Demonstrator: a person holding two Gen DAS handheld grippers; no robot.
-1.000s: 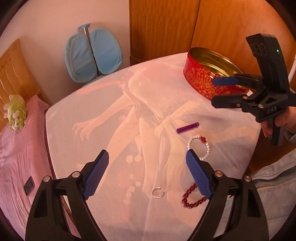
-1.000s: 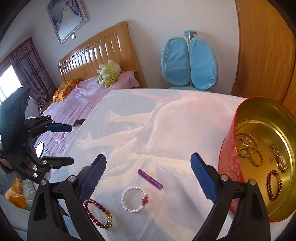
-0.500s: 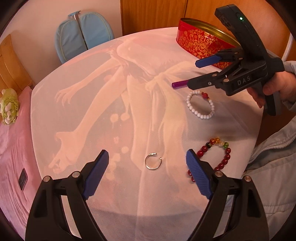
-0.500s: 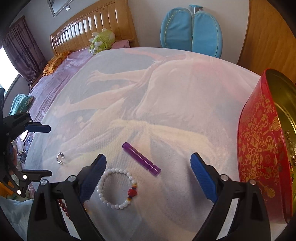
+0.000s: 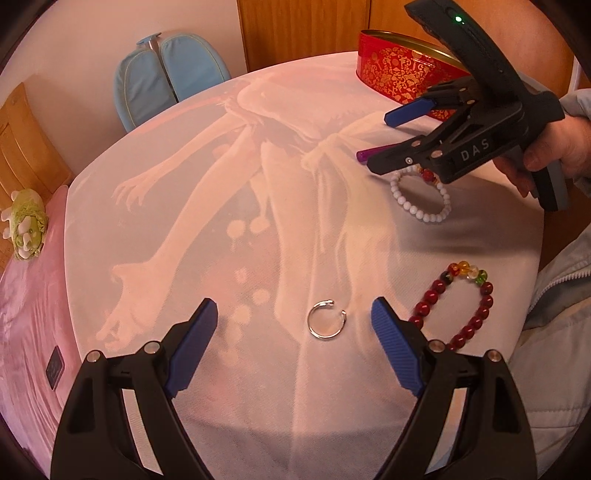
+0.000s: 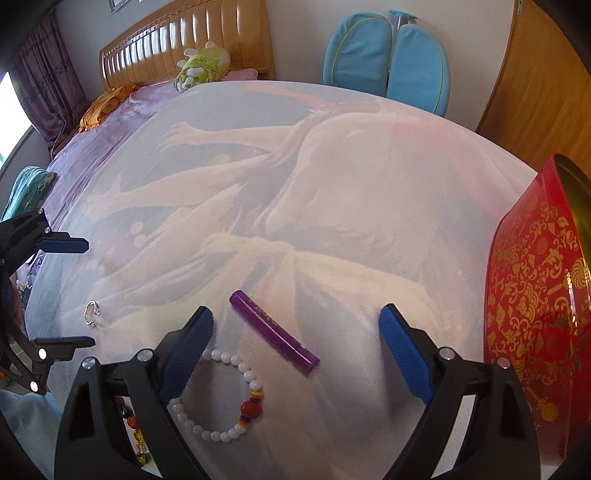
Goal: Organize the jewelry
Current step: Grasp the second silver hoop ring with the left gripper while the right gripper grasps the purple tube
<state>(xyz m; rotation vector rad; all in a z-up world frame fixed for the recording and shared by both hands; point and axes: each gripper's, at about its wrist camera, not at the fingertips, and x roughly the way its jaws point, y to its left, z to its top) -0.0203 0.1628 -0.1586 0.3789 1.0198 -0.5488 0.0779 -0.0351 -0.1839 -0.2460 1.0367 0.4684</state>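
Note:
A silver open ring point(image 5: 327, 319) lies on the printed tablecloth between the open jaws of my left gripper point(image 5: 294, 320), which hovers just above it. It also shows in the right wrist view point(image 6: 91, 313). A dark red bead bracelet point(image 5: 466, 304) lies right of the left gripper. My right gripper point(image 6: 296, 326) is open and empty over a purple tube point(image 6: 273, 333), with a white bead bracelet point(image 6: 225, 398) under its left finger. The right gripper point(image 5: 376, 138) shows in the left wrist view above the white bracelet point(image 5: 421, 199). A red and gold tin point(image 6: 532, 314) stands at the right.
The round table point(image 5: 184, 221) carries a pale cloth with a printed figure. A blue chair point(image 5: 166, 79) stands behind it, a bed with a green plush toy point(image 5: 24, 223) to the left. Wooden cabinet doors point(image 5: 303, 29) are behind the tin. The person's jacket point(image 5: 554, 332) is at the right edge.
Both grippers have come down closer to the table. The left gripper now frames the silver ring; the right gripper has moved away from the tin to above the purple tube.

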